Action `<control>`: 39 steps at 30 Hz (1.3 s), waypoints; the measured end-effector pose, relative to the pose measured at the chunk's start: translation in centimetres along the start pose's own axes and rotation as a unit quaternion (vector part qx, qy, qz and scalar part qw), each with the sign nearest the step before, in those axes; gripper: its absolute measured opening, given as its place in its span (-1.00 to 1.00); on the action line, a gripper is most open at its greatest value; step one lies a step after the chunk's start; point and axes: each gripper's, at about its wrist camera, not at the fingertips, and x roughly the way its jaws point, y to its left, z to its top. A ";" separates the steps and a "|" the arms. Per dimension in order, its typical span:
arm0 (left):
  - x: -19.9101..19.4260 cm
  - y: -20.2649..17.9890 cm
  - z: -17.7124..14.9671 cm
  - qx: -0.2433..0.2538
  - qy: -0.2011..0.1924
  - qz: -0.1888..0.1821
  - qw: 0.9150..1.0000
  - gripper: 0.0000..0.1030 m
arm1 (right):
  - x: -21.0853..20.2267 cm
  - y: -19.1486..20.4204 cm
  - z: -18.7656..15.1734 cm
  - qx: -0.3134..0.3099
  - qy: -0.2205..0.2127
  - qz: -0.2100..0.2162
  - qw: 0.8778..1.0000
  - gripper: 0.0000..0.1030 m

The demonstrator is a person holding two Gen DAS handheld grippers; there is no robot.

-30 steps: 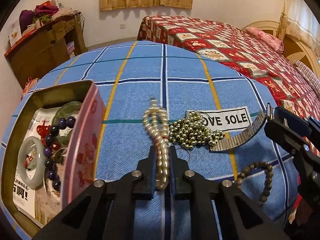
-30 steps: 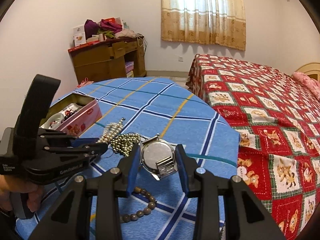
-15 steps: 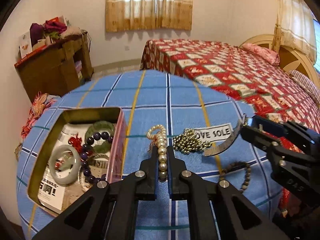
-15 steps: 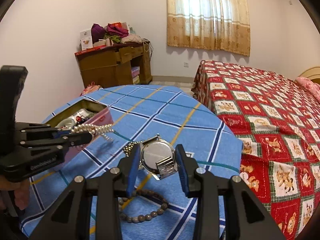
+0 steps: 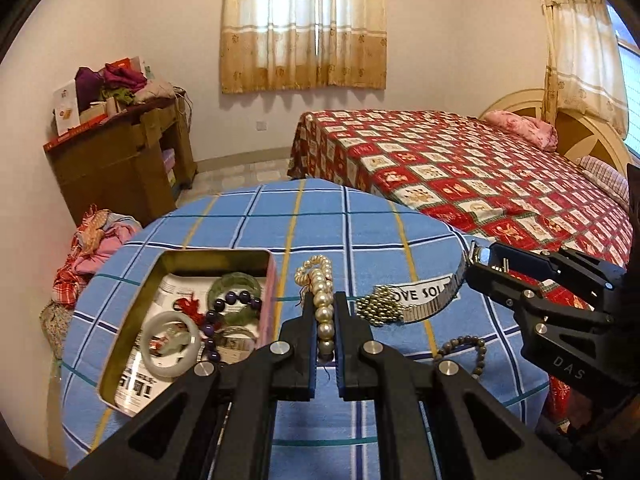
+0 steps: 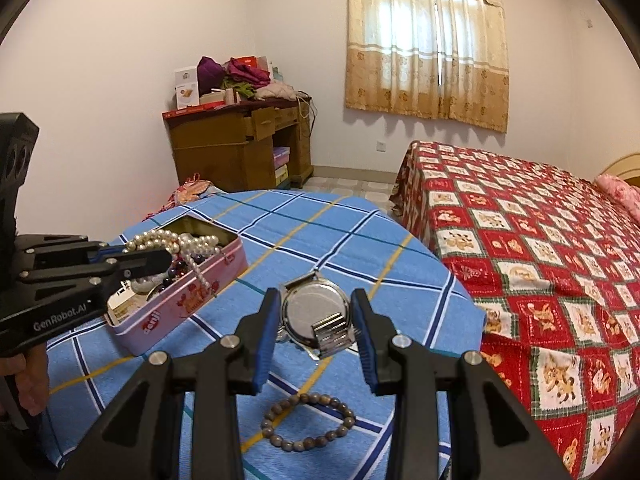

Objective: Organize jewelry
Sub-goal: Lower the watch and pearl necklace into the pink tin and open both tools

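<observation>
My left gripper [image 5: 325,306] is shut on a cream pearl necklace [image 5: 322,280], lifted off the blue checked tablecloth [image 5: 352,232]. In the right wrist view the pearl necklace [image 6: 176,240] dangles over the open pink tin [image 6: 180,308], with the left gripper [image 6: 158,259] beside the tin's near wall. The open pink tin [image 5: 216,257] holds bangles and purple beads. My right gripper [image 6: 316,312] is shut on a silver watch [image 6: 312,312], back face showing. The right gripper [image 5: 478,262] is held above the cloth, the watch band [image 5: 434,308] hanging from it.
A heap of gold bead chain [image 5: 378,307] lies by a white label [image 5: 424,293]. A brown bead bracelet [image 6: 308,424] lies near the table's front edge. A red quilted bed [image 6: 540,240] stands to the right and a cluttered wooden desk [image 6: 236,148] behind.
The left gripper has risen with the pearls, which came off the cloth, and now hangs by the tin. The right gripper lifted the watch a little; its band left the table.
</observation>
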 end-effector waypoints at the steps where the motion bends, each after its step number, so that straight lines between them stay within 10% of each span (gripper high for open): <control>1: -0.1 0.3 0.1 -0.003 -0.002 0.002 1.000 -0.89 | 0.0 0.2 0.2 -0.002 -0.001 0.001 1.000 -0.26; 39: -1.4 10.4 -1.7 -0.085 0.007 0.096 0.992 -0.89 | 3.8 10.6 4.3 -0.089 -0.024 0.102 0.991 -0.26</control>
